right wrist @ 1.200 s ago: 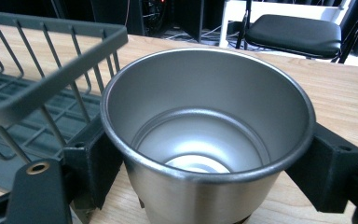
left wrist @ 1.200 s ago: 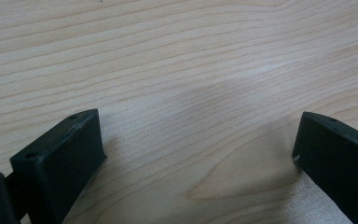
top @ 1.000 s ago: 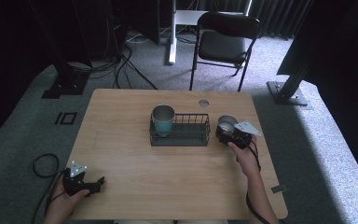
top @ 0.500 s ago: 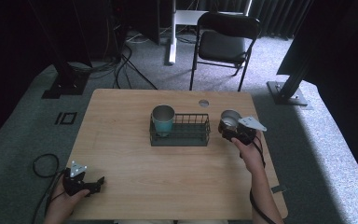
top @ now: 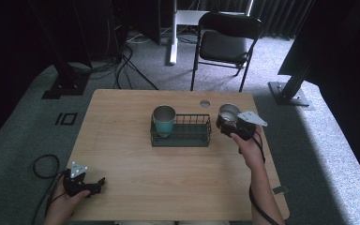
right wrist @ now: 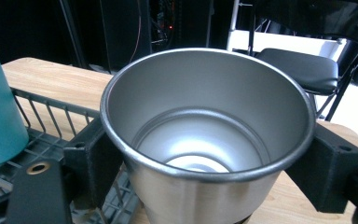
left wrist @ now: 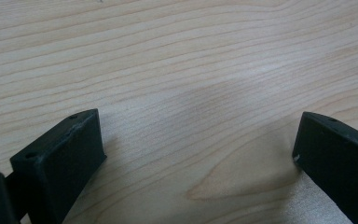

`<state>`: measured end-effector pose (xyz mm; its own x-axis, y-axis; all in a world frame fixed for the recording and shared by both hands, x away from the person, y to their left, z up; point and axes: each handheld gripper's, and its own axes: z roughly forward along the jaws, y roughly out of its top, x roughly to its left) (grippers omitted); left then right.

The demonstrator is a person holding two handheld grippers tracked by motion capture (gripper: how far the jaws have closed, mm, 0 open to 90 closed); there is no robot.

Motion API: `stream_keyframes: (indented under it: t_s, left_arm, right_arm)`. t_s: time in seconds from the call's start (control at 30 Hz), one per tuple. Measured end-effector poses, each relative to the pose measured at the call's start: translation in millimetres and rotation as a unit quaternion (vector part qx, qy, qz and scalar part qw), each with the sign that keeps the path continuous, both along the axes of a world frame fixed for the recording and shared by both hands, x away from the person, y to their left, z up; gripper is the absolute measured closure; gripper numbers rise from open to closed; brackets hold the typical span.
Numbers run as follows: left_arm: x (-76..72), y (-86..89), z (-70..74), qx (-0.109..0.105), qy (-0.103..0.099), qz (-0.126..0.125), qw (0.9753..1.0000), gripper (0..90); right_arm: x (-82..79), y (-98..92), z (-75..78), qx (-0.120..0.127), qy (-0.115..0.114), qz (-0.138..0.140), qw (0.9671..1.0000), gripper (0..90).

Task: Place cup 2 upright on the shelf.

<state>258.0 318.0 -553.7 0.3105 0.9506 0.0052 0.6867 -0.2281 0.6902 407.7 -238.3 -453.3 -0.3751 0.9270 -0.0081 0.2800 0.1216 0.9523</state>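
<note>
Right hand-held gripper (top: pixel 228 123) clamped on steel cup (right wrist: pixel 205 140) beside wire basket (top: pixel 182 138), left hand-held gripper (left wrist: pixel 198 154) wide open on table (top: pixel 122 117)

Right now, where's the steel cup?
In the high view, the steel cup sits in the right gripper, just right of the wire basket holding the teal cup.

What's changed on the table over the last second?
The right gripper, shut on the steel cup, has carried it a little farther from the person, beside the wire basket. The left gripper, the teal cup and the basket stayed put.
</note>
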Motion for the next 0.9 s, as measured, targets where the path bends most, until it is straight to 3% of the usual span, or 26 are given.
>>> stream_keyframes:
  t_s: [0.53, 0.9]
  left_arm:
    - [0.0, 0.0, 0.0, 0.0, 0.0, 0.0, 1.0, 2.3]
    - [0.0, 0.0, 0.0, 0.0, 0.0, 0.0, 1.0, 2.3]
  right_arm:
    - [4.2, 31.8, 25.1, -0.001, -0.016, 0.032, 0.9994, 18.1]
    - [6.7, 56.6, 29.8, 0.004, -0.015, 0.059, 0.9982, 18.1]
